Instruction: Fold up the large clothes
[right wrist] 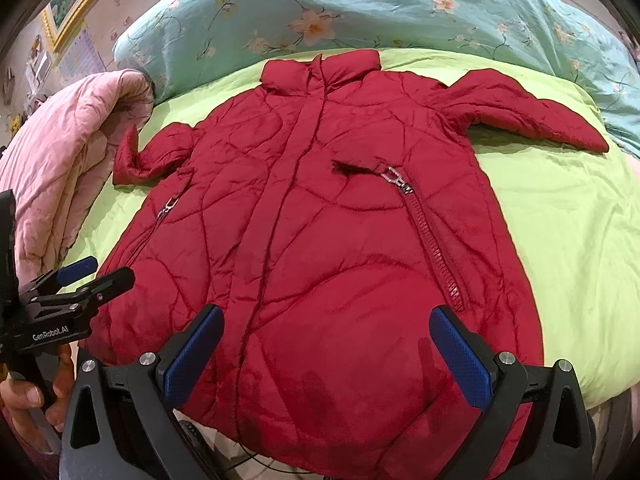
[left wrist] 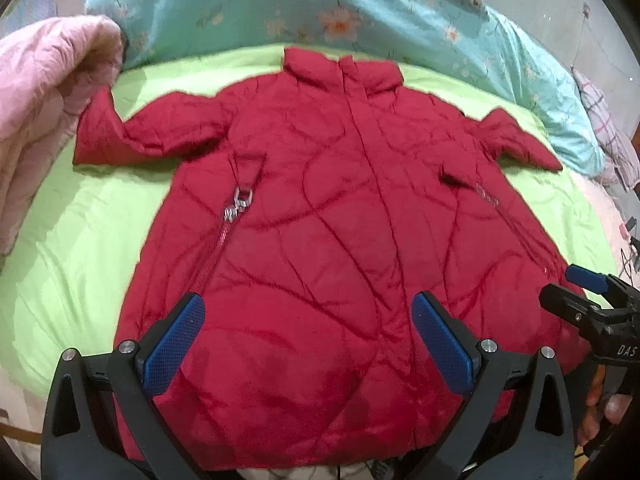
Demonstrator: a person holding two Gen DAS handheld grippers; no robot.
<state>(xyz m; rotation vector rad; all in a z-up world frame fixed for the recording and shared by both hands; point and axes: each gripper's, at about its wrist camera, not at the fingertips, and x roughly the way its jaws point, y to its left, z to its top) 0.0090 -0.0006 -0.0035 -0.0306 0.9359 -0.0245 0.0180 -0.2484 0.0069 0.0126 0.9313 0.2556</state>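
Lime-green bed sheet [right wrist: 560, 216] fills the middle of both views. Flat on it, centre frame, a red padded jacket [right wrist: 320, 240], front up, collar toward the top, sleeves spread out left and right. Teal floral quilt [right wrist: 360, 12] bunched along the top edge. Pink quilt [right wrist: 60, 168] heaped at left.

Crimson quilted jacket [left wrist: 320, 220] on a lime-green sheet [left wrist: 80, 240]; turquoise floral duvet [left wrist: 240, 4] behind, pink quilt [left wrist: 36, 104] alongside.

Red quilted coat [left wrist: 340, 220], flat, front up, sleeves spread
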